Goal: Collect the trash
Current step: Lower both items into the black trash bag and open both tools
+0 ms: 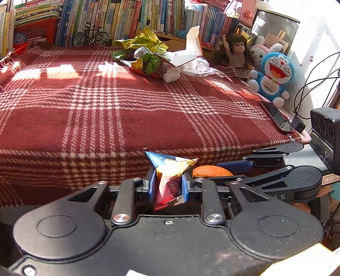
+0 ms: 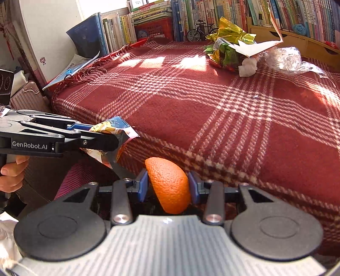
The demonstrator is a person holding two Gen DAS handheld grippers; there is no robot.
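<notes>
Two pieces of trash are already in hand, both held off the near edge of the bed. A crumpled snack wrapper [image 1: 170, 178] stands upright between the blue pads of the left tongs [image 1: 167, 186], pinched across its narrow waist. A curved piece of orange peel [image 2: 170, 184] sits in the right tongs [image 2: 169, 187], rind outward, its long axis running along the fingers; the pads close on its two sides. The two tongs are just beside each other, left beside right, with the peel showing at the left tongs' right pad in the left wrist view.

Remaining trash lies in one pile [image 1: 148, 55] at the far edge of the bed, straight ahead of both tongs and well apart from them across the red plaid blanket [image 1: 106, 118]. It holds gold foil [image 1: 142, 40], torn white card [image 1: 189, 53], a balled tissue [image 1: 172, 74] and clear plastic film [image 1: 197, 66].

No bin is visible in either view. In my judgement both loads must be dropped before the far pile can be taken; the film and tissue lie toward the right tongs' side, the foil toward the left.

Toys [image 1: 272, 76] and a phone [image 1: 276, 116] line the right edge of the bed; books [image 1: 119, 19] stand behind the pile.
</notes>
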